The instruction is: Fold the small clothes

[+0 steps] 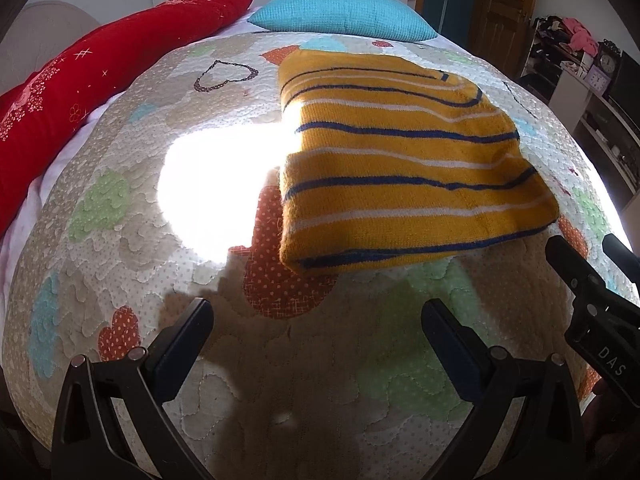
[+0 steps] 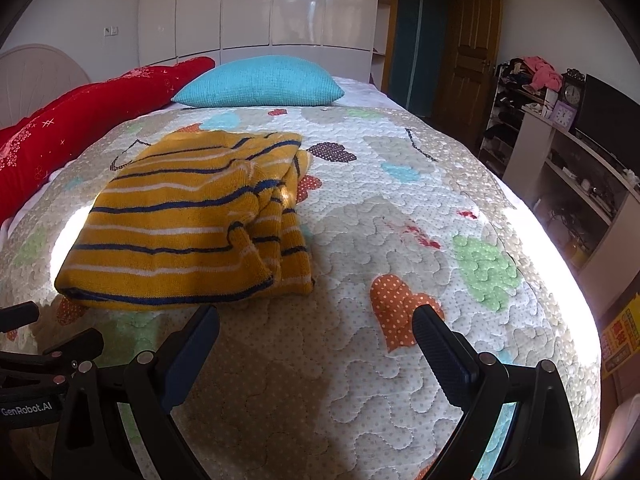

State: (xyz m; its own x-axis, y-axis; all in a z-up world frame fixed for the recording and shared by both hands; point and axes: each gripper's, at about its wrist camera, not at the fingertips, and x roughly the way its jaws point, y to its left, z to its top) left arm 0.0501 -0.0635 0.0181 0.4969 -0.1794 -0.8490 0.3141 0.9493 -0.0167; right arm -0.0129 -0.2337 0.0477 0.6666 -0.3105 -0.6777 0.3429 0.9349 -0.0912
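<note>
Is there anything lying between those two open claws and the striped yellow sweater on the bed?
Nothing visible. Only bare quilt separates the open left gripper and open right gripper from the folded yellow striped sweater.

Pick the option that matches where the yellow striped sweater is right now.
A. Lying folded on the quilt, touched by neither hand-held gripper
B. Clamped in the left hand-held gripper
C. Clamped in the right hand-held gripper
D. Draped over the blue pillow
A: the sweater lies folded on the quilt, while the left hand-held gripper and right hand-held gripper both sit open short of it, holding nothing.
</note>
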